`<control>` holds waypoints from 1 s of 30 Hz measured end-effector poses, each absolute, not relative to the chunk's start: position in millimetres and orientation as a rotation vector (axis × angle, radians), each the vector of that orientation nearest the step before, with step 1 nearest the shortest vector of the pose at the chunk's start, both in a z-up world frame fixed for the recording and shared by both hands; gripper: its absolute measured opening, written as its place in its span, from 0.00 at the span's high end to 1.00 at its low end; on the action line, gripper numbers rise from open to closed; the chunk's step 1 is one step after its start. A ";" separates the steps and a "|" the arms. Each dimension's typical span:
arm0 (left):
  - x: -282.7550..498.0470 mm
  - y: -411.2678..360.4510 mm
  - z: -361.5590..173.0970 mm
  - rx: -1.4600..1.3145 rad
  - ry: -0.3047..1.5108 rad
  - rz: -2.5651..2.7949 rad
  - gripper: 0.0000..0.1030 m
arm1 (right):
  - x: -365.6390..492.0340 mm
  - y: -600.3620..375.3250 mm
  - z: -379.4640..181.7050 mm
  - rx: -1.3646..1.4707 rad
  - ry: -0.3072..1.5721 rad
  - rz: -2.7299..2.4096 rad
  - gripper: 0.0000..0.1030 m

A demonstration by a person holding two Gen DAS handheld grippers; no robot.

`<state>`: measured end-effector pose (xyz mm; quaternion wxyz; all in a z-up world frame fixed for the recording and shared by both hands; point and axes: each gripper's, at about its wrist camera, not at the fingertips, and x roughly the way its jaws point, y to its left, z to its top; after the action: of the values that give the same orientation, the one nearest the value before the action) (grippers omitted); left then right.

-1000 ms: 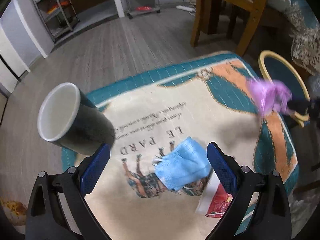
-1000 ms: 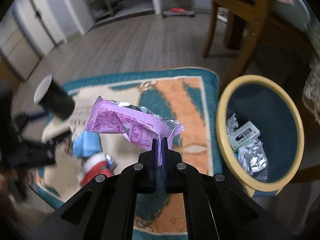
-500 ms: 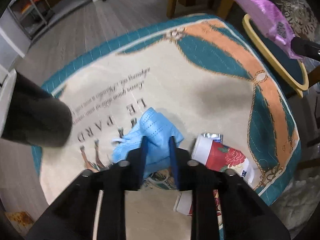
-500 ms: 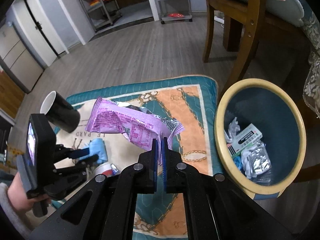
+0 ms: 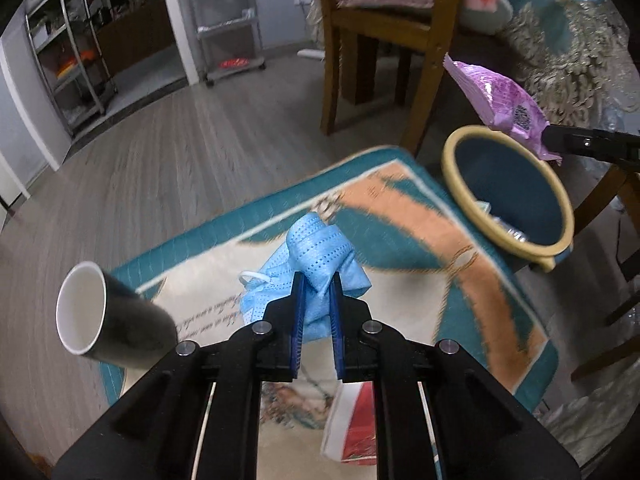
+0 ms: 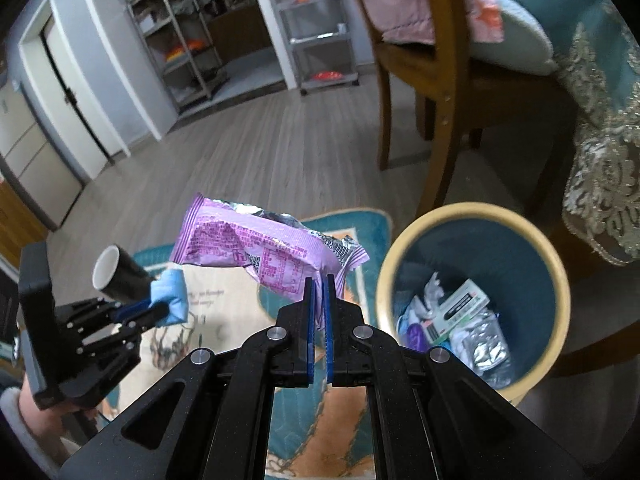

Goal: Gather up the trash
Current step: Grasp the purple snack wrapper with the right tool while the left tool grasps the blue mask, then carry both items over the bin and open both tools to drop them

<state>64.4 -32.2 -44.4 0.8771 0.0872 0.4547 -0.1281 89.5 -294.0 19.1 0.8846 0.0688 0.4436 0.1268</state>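
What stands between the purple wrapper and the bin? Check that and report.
Nothing visible does. The right gripper holds the purple wrapper in the air beside the bin, whose mouth is open and uncovered. The wooden chair stands behind the bin, off the path.

Soft pleated blue cloth mask (image 5: 316, 256); glossy, crinkled purple foil wrapper (image 6: 264, 252); matt woven rug (image 5: 452, 256); smooth wood-plank floor (image 5: 180, 160).
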 end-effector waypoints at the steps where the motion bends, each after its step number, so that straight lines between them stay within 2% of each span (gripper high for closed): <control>1: 64.1 -35.6 -41.1 0.182 0.939 -0.275 0.89 | 89.0 -297.3 21.0 0.147 0.917 0.260 0.95; 13: 72.4 -101.7 -27.9 0.234 0.869 -0.366 0.89 | 79.6 -384.6 51.4 0.087 0.847 0.113 0.95; 20: 82.3 -162.5 -38.8 0.264 0.866 -0.464 0.89 | 88.0 -450.4 16.1 0.168 0.925 -0.019 0.95; 30: 86.0 -248.7 -48.6 0.273 0.803 -0.638 0.88 | 105.3 -476.7 -38.3 0.256 1.043 -0.078 0.93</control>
<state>86.0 -248.7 -48.6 0.8624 0.1301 0.3830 -0.3044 105.3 -476.7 -38.3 0.8586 0.1218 0.4966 -0.0374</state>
